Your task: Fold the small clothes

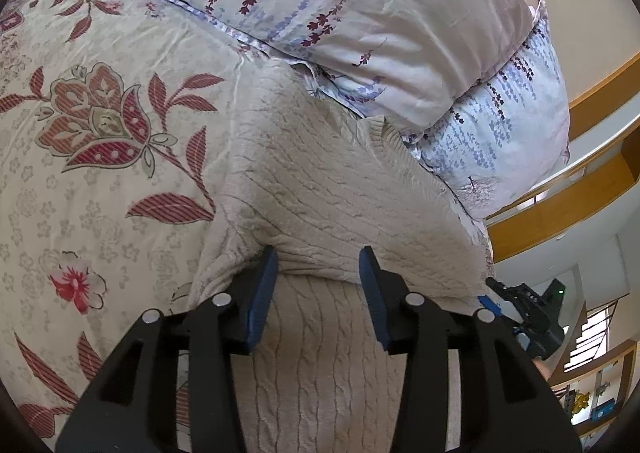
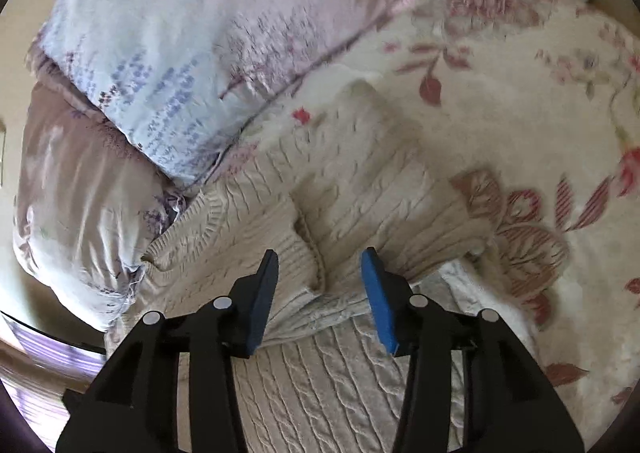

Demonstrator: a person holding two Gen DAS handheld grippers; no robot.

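Take the cream knitted sweater [image 1: 320, 189] as your landmark. On its far side the stacked pillows [image 1: 380, 25] rise straight up and touch its ribbed hem, so you have no passage there; from the right wrist view the same pillows [image 2: 160, 53] wall off the sweater [image 2: 352, 189] on the far left. To the left of the sweater in the left wrist view, the floral bedspread [image 1: 100, 157] lies flat and bare, giving you wide room to sweep. In the right wrist view the bedspread [image 2: 520, 125] is equally open to the sweater's right. Beyond the sweater's right edge, the bed ends near the wooden shelving [image 1: 568, 213].
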